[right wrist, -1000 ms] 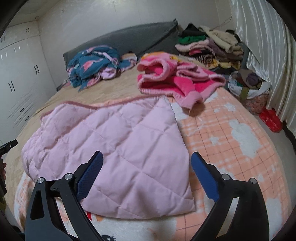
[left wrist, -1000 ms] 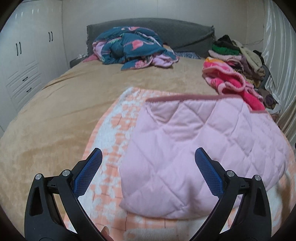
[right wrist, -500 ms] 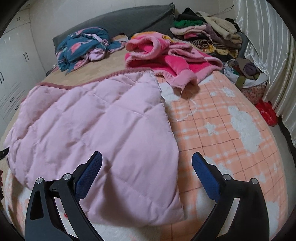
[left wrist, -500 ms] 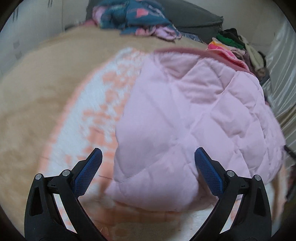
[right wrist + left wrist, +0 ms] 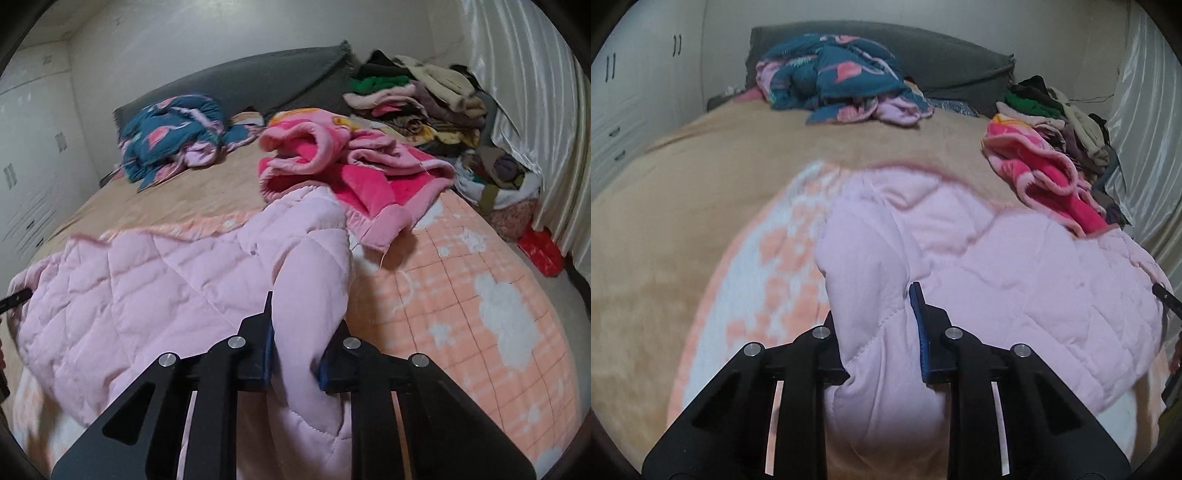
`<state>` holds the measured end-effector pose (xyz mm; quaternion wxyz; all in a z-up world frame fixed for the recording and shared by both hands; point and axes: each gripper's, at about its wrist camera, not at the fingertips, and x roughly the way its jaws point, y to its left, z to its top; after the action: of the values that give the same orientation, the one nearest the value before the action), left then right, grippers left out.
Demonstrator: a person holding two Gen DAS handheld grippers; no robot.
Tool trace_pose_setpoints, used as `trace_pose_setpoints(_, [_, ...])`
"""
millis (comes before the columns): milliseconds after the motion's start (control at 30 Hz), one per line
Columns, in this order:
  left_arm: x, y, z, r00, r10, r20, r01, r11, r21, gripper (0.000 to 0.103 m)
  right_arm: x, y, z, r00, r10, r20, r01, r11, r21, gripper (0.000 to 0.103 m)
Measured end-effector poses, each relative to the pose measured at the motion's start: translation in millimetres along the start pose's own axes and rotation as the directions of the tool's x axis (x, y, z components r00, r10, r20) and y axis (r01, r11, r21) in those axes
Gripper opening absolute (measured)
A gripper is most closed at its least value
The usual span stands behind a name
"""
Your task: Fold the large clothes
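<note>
The pale pink quilted padded garment [image 5: 1015,258] lies spread across the near half of the bed, on top of an orange-and-white checked fleece blanket with cloud shapes [image 5: 480,295]. A second ago it lay flat with both grippers hovering wide open over its near edge; now each near corner is bunched up into a raised ridge. The left gripper [image 5: 877,325] has just been closing, and its jaws are clamped on a thick fold at the garment's left near corner. The right gripper [image 5: 295,332] has likewise just been closing, and its jaws pinch the fabric at the right near corner, with the quilted hem hanging down between the black arms.

That change reads as the grasp being finished on both sides, so the next step is likely lifting the near edge and carrying it toward the far edge with the darker pink trim to make a fold. The padding is bulky and slippery-looking, so one corner could slide out if the two hands pull unevenly.

Beyond the garment, a crumpled bright pink fleece garment [image 5: 351,170] touches its far right corner and may get in the way of the fold. Farther off lie a teal flamingo-print bundle [image 5: 834,77] against the grey headboard [image 5: 953,70], a stack of folded clothes [image 5: 417,96] near the pale curtain [image 5: 528,110], and the tan bedspread [image 5: 683,203].
</note>
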<state>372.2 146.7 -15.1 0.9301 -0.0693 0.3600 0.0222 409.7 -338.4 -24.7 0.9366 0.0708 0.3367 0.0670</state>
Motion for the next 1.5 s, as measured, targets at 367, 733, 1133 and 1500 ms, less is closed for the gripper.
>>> trace_pose_setpoints(367, [59,2,1,0.994,0.079,-0.080,-0.078,0.997,0.016,0.018,67,-7,-10,0.991,-0.090,-0.099,0.095,0.995,0.041,0.017])
trace_pose_setpoints(733, [56,3,-3,0.991,0.097,-0.095,-0.095,0.995,0.022,0.029,61,-13,-24,0.986,-0.091,-0.138,0.103,0.991,0.081,0.023])
trace_pose_setpoints(1133, [17,8,-5,0.992,0.102,-0.078,-0.104,0.994,-0.021,0.067,6,-24,-32,0.988,-0.106,-0.112,0.120,0.983,0.136,0.094])
trace_pose_setpoints(1500, [-21,1,-9,0.996,0.038,-0.078,-0.044,0.996,-0.083,0.094,-63,-17,-27,0.998,-0.063,-0.025,0.067,0.980,0.188,0.099])
